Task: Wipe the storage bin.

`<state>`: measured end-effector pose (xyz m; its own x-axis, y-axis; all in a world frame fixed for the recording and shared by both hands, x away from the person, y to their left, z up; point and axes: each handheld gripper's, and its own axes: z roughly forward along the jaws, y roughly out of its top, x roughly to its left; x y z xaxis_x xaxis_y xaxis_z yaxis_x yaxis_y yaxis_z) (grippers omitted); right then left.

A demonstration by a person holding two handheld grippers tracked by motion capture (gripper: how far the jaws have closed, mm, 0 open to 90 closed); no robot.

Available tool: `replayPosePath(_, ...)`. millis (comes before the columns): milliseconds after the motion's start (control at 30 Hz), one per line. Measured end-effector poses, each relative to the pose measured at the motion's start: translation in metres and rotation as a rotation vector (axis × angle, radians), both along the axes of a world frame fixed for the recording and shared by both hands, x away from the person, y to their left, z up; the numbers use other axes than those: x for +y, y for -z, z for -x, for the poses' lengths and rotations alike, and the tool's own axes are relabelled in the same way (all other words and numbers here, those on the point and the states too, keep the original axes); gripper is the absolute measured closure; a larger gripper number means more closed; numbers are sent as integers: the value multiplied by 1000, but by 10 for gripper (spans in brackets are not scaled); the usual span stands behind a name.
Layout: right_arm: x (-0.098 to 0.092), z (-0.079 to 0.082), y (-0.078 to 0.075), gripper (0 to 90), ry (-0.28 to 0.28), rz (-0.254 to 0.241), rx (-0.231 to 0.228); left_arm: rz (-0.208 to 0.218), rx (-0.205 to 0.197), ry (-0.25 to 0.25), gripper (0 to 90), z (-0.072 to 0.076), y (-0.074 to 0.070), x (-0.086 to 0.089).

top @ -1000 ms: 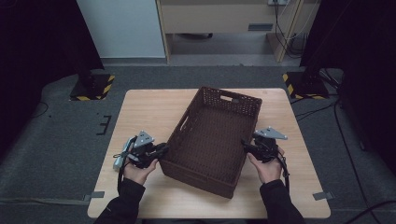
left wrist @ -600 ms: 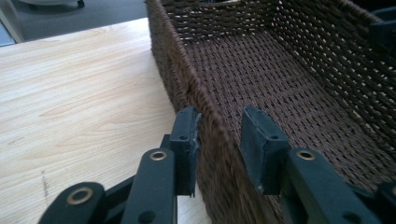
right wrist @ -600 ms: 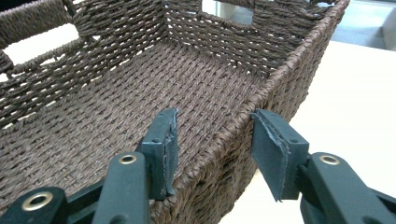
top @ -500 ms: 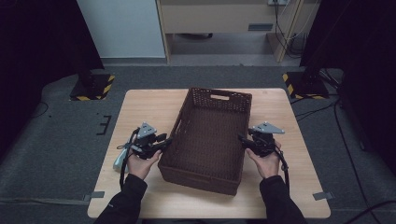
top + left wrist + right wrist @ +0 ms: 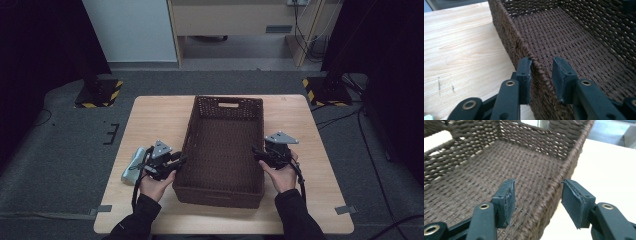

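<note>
Here, a dark brown wicker basket (image 5: 222,150) sat mid-tabletop (image 5: 155,117). The left tool (image 5: 541,75) straddled its left rim, jaws just closing slightly yet not gripping. The right tool (image 5: 537,200) straddled the right rim, jaws just opening, apart.

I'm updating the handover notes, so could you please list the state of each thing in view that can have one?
Wicker basket: upright on the table, empty.
Left gripper: open, jaws astride the basket's side rim, just closing slightly.
Right gripper: open, jaws astride the opposite rim, just opening.
Pale object: lying beside the left hand.
</note>
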<state>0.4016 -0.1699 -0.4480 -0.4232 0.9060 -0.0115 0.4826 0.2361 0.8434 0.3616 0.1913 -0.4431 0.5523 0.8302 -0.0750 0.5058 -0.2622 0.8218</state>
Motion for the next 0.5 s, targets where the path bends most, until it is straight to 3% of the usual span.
replayPosePath(100, -4, -3, 4, 515, 4, 0, 35, 1, -5, 2, 653, 0, 0, -1)
replayPosePath(167, -5, -5, 7, 551, -11, -9, 60, 26, -9, 13, 626, -1, -2, 1)
replayPosePath(367, -6, -4, 5, 628, -6, -9, 65, 71, -59, 0, 560, 3, -17, 14)
replayPosePath(500, -8, -3, 4, 657, -2, -5, 73, 70, -77, -36, 550, 4, -22, 29)
